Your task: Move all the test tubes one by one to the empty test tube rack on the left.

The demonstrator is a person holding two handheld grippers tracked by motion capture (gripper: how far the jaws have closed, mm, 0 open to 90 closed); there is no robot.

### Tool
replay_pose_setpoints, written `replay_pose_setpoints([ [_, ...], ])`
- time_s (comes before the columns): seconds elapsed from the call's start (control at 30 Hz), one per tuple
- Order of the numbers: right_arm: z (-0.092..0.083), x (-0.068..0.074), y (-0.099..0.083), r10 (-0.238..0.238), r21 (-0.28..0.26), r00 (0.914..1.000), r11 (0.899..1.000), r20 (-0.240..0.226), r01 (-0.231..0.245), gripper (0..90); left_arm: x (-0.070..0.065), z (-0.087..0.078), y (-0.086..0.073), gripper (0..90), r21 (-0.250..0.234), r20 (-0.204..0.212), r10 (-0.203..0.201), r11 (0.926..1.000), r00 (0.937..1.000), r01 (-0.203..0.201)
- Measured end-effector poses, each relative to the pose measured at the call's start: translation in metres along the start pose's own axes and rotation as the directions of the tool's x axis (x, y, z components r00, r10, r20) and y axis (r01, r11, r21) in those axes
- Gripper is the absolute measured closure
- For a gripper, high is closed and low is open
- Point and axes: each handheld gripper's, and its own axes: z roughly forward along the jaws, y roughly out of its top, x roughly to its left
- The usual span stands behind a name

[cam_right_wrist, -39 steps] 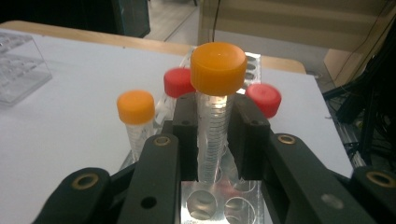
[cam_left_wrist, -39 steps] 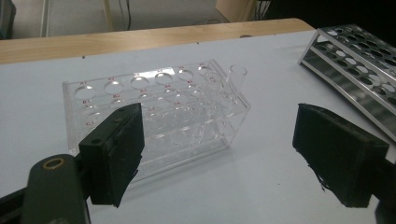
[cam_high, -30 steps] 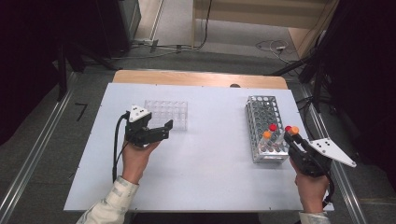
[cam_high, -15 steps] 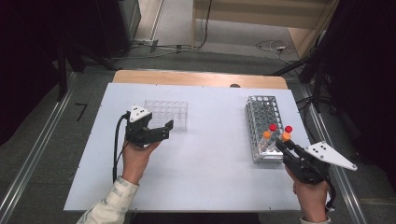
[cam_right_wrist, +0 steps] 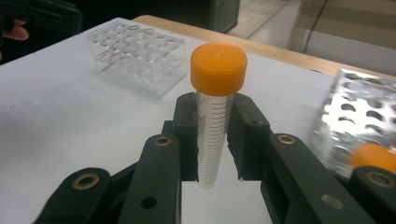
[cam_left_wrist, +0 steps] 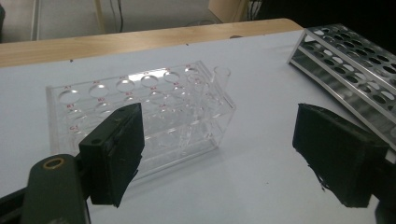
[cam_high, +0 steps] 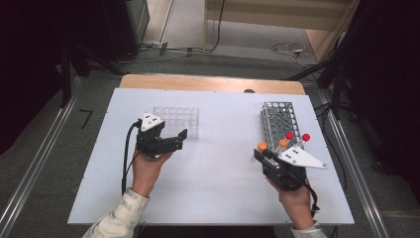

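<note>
Start with the white table [cam_high: 218, 193]: both racks stand on it, and your two hands come in from its near edge. The metal rack [cam_high: 277, 121] sits just beyond your right gripper [cam_high: 262, 154], touching close on its far side, with an orange-capped and two red-capped tubes standing in its near end. The clear plastic rack [cam_left_wrist: 140, 116] lies well off to that gripper's left, straight ahead of your left gripper [cam_left_wrist: 219, 154] and just beyond its jaws.

Your right gripper is clamped on the orange-capped tube [cam_right_wrist: 215, 116]. The pads press its clear graduated wall below the cap, and the tube stands upright between them, its long axis running up and down, cap on top. It is clear of the metal rack.

Your left gripper holds nothing; its jaws stand wide apart, level with the table and facing the clear rack. One clear uncapped tube [cam_left_wrist: 219, 77] already stands in that rack's corner nearest the metal one.

The move ahead, as I judge it, is a carry across to the clear rack. From the right gripper that rack lies to the left and slightly farther out. Your left hand is the nearer one, yet the tube is in your right, so keep it upright and bring its lower end over an open hole.
</note>
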Motion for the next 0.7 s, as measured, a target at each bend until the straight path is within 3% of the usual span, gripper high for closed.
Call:
replay_pose_setpoints([
  [0.3,0.056,0.044,0.006,-0.034,0.034,0.9953,0.999,-0.091,0.037,71.4,-0.002,-0.004,0.001,17.5,-0.013,0.019,-0.001,0.9999,0.9998,0.001],
  [0.7,0.110,0.073,0.011,-0.039,0.056,0.9948,0.997,-0.094,0.045,71.5,-0.010,-0.011,0.006,21.0,-0.032,0.069,0.005,0.9995,0.9976,-0.003],
])
